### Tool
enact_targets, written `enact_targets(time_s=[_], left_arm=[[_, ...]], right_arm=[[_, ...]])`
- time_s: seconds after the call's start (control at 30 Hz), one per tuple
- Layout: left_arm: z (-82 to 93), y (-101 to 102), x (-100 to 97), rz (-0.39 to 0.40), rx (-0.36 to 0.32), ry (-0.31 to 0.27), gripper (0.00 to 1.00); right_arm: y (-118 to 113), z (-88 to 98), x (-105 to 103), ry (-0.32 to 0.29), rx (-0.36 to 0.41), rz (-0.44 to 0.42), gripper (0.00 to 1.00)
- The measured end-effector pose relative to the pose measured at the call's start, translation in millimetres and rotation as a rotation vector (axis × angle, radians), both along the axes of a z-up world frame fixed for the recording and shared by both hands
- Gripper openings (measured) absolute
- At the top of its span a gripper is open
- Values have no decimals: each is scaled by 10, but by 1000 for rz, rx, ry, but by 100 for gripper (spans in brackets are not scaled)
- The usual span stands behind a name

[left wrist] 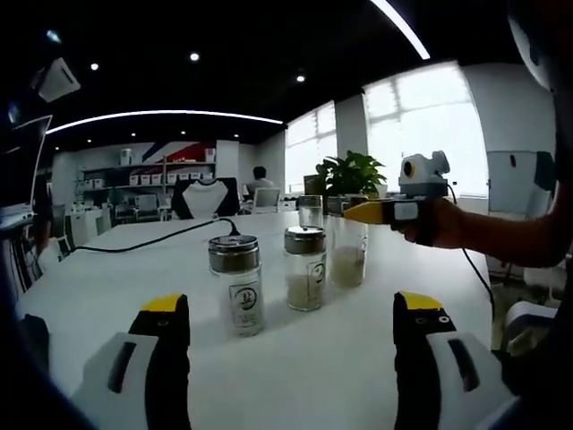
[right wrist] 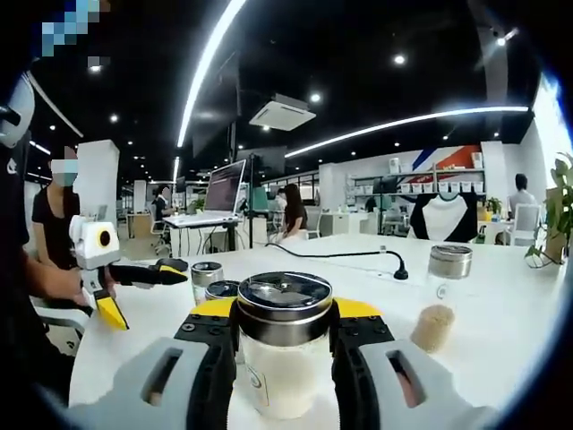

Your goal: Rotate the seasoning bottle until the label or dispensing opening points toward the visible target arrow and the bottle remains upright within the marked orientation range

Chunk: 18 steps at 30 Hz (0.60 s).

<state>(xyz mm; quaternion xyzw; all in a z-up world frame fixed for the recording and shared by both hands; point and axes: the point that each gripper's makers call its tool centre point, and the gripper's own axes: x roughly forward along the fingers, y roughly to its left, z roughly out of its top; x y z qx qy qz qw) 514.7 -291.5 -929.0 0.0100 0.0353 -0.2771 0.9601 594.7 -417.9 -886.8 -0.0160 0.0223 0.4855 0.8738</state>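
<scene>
Gripping a seasoning bottle (right wrist: 285,345) between my right gripper's (right wrist: 285,336) jaws, I hold it upright over the white table (right wrist: 501,313); it has a metal lid and pale granules inside. My left gripper (left wrist: 291,336) stands open, facing three glass shakers (left wrist: 304,267) part-filled with pale seasoning, the nearest (left wrist: 237,285) labelled.

The label on the nearest seasoning bottle (left wrist: 236,285) bears a mark too small to read.
</scene>
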Motion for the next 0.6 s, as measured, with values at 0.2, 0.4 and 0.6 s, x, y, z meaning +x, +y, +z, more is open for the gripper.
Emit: enact_targets(time_s=[0.2, 0.4, 0.6], left_arm=[[31, 12, 19, 9, -6, -9, 100], [82, -5, 32, 4, -57, -13, 100], [115, 6, 43, 12, -68, -25, 100]], right_arm=[[3, 2, -19, -4, -1, -15, 38], [-1, 5, -17, -12, 15, -18, 38], [21, 7, -10, -12, 17, -16, 38]])
